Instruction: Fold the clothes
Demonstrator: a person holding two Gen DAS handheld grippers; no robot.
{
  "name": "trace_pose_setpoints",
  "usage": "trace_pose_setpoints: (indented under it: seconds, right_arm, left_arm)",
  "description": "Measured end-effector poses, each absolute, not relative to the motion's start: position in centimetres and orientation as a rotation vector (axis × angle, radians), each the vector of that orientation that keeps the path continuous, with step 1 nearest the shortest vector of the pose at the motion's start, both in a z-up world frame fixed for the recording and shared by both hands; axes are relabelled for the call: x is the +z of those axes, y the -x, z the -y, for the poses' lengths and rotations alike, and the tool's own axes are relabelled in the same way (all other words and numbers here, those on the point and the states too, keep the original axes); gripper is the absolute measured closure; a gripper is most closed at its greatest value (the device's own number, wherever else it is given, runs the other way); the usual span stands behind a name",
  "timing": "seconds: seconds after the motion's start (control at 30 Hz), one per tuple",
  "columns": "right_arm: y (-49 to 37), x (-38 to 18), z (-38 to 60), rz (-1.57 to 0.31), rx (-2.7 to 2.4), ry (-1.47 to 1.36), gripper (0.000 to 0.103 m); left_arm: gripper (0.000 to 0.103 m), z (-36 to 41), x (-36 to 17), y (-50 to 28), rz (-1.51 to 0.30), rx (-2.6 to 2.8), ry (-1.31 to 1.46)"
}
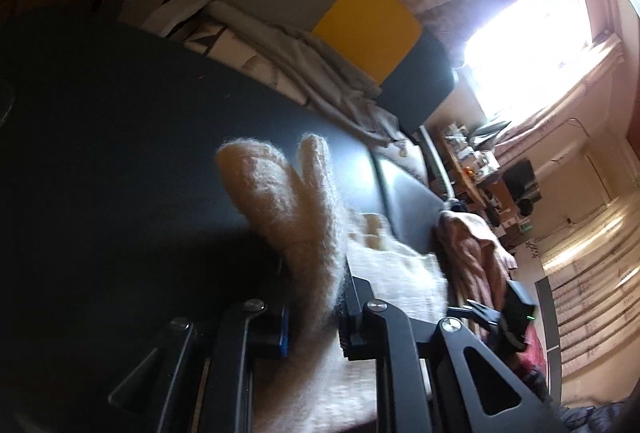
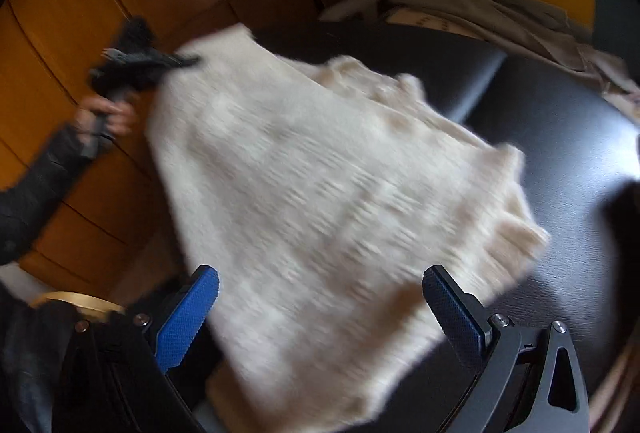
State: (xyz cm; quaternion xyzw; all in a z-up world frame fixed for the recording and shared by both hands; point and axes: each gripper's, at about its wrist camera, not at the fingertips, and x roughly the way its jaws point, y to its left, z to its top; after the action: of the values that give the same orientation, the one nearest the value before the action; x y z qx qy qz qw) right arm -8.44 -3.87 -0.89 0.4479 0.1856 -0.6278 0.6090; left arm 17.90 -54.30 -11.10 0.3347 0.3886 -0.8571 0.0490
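Black and faintly glossy, the bench [image 2: 552,137] carries a cream knitted garment [image 2: 320,185] spread across it, with crumpled beige bedding [image 1: 320,73] and a yellow-and-grey cushion [image 1: 360,25] behind it, and wood-panelled furniture [image 2: 80,45] off to one side.

From the right wrist view, the left gripper [image 2: 176,63] is seen at the garment's far corner, held by a hand [image 2: 108,117] in a dark sleeve. From its own camera its jaws are clamped on a fold of the fuzzy knit, which bunches up between them. The right gripper [image 2: 320,309] hovers over the near edge with its blue-padded jaws wide apart and nothing pinched; the knit lies under the gap, not gripped.

The step in hand looks like raising one corner so a side can be folded over. To do it well, the right jaws should close on the near hem at a matching corner, taking both layers, before the left carries its corner further. Both hands should then travel together, keeping the edge taut and level, so the thick knit lands flat rather than twisted or dragged across the bench.
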Motion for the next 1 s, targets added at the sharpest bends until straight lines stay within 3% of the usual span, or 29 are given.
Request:
trace_pose_setpoints:
  seconds: [0.37,0.57,0.9,1.0]
  right_arm:
    - [10.6,-5.0,5.4,-0.488,-1.411,-1.05,0.0]
    - [10.0,-5.7,4.2,-0.37,-1.459,-1.001,0.0]
    - [11.5,-6.8,1.7,-0.062,-1.447,-0.968,0.0]
    - [11.9,-7.1,1.4,-0.003,-1.431,-0.967,0.0]
  left_arm:
    - [0.087,45.8,-6.5,-13.6,-1.347,-2.706,-0.973]
    - [0.088,39.2,-6.0,-7.7,-1.433,-2.784,-1.014]
    - [0.088,29.6,-12.8,1.6,-1.369,-2.632,-1.401]
    - [0.088,29.6,-14.9,1.8,-1.424,-2.571,-1.382]
